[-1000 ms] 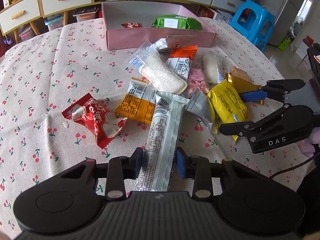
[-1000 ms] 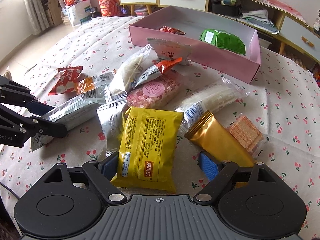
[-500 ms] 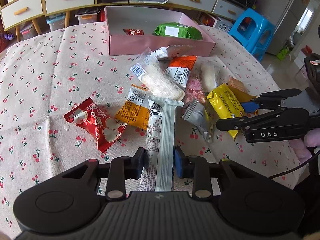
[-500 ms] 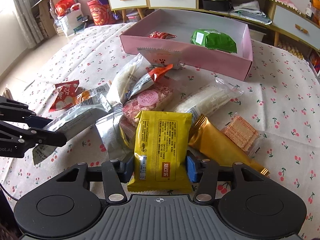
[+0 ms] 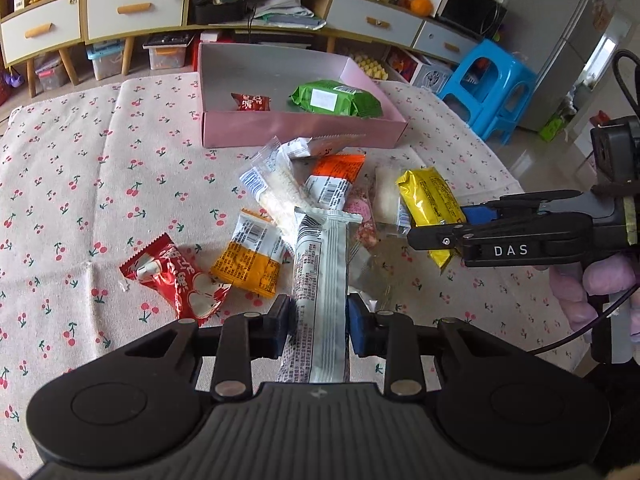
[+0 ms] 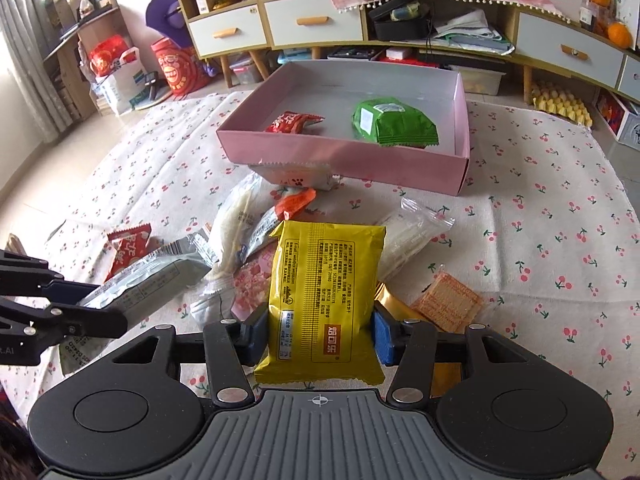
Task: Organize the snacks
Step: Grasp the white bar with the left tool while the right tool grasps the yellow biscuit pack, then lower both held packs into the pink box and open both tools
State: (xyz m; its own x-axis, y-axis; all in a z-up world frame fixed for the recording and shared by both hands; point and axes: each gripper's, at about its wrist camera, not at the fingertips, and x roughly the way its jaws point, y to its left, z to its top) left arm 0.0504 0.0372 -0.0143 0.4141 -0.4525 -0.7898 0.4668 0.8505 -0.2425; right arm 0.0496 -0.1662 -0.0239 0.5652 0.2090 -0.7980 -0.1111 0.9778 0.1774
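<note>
My left gripper is shut on a long silver-white snack packet and holds it above the table. My right gripper is shut on a yellow snack packet, also lifted; it shows in the left wrist view. A pink box at the back holds a green packet and a small red packet. Several loose snacks lie in front of the box, among them a red packet, an orange packet and a clear rice-cracker packet.
The table has a cherry-print cloth. A gold packet and a wafer packet lie under my right gripper. A blue stool stands beyond the table's right edge. Drawers and shelves line the back wall.
Both grippers closed on their packets and lifted them. The silver-white packet and the yellow packet have risen off the pile.
</note>
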